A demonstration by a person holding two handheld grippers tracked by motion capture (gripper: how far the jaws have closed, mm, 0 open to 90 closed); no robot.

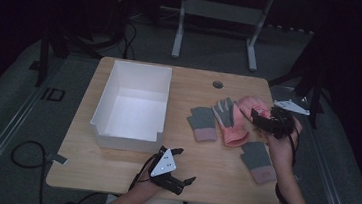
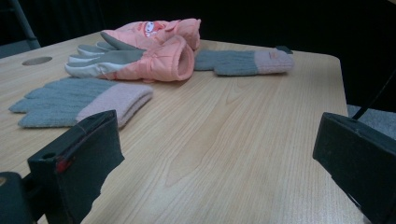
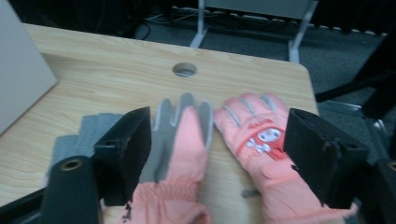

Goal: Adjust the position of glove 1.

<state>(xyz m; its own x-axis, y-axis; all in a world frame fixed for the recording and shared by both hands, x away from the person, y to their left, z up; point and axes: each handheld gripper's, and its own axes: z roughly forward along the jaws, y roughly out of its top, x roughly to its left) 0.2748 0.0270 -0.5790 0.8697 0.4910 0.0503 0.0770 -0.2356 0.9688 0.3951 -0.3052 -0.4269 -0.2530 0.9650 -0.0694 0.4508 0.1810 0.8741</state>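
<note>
Two pink winter gloves lie at the table's right: one palm up with a grey palm (image 1: 230, 121) (image 3: 182, 135), one with a cartoon face (image 1: 250, 104) (image 3: 257, 135). A grey knit glove with a pink cuff (image 1: 203, 123) (image 2: 79, 100) lies to their left, and a second (image 1: 258, 160) (image 2: 243, 62) lies nearer the front right. My right gripper (image 1: 258, 115) (image 3: 219, 126) hovers over the pink pair, open, its pads touching nothing. My left gripper (image 1: 186, 166) (image 2: 215, 135) rests near the front edge, open and empty, pointing at the gloves.
A white rectangular bin (image 1: 102, 105) (image 3: 18, 70) stands empty on the table's left half. A round cable hole (image 1: 218, 84) (image 3: 184, 69) sits near the far edge. A cable trails from each gripper. Bare wood lies between the left gripper and the gloves.
</note>
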